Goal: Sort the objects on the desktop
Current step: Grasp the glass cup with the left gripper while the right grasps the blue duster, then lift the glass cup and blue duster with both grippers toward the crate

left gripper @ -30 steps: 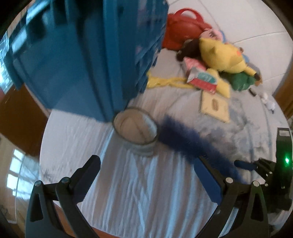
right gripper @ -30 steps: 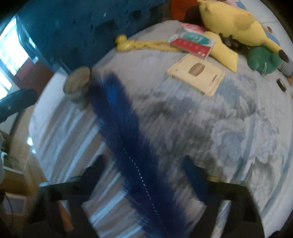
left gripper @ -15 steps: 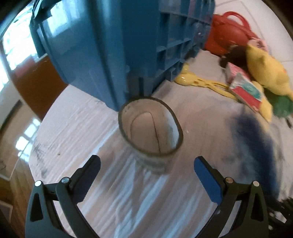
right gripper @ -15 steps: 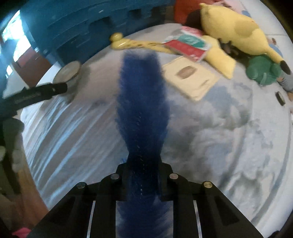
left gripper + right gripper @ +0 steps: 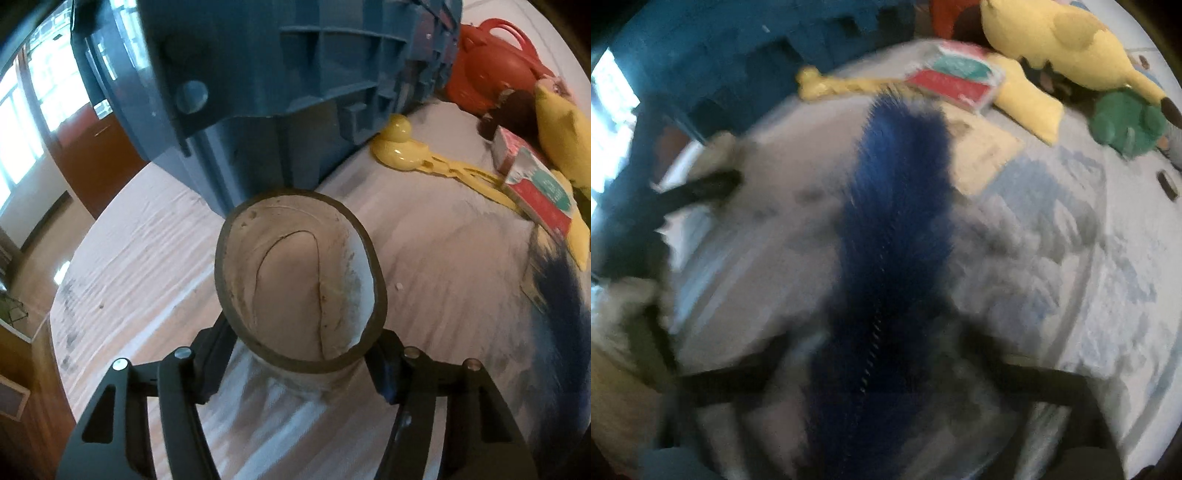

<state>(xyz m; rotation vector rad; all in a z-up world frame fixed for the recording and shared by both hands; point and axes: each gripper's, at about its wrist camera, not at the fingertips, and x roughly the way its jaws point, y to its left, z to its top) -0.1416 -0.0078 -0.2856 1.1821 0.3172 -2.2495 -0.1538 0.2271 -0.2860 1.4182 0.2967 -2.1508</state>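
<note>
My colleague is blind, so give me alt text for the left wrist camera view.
The left gripper closes around a round grey fabric bin with an empty beige lining, on a pale cloth-covered table. A blue plastic crate stands just behind; a yellow duck-headed toy and red bag lie further right.

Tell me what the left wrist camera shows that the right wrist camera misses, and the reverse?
Only the left wrist view shows the inside of the grey round fabric cup, set between the left gripper's fingers, and the red handbag.

Only the right wrist view shows the full fluffy dark blue duster running forward from the blurred right gripper, the green plush toy and the beige flat card.

Both show the big blue plastic crate, the yellow duck-headed plastic tongs, the red-and-teal packet and the yellow plush toy.
</note>
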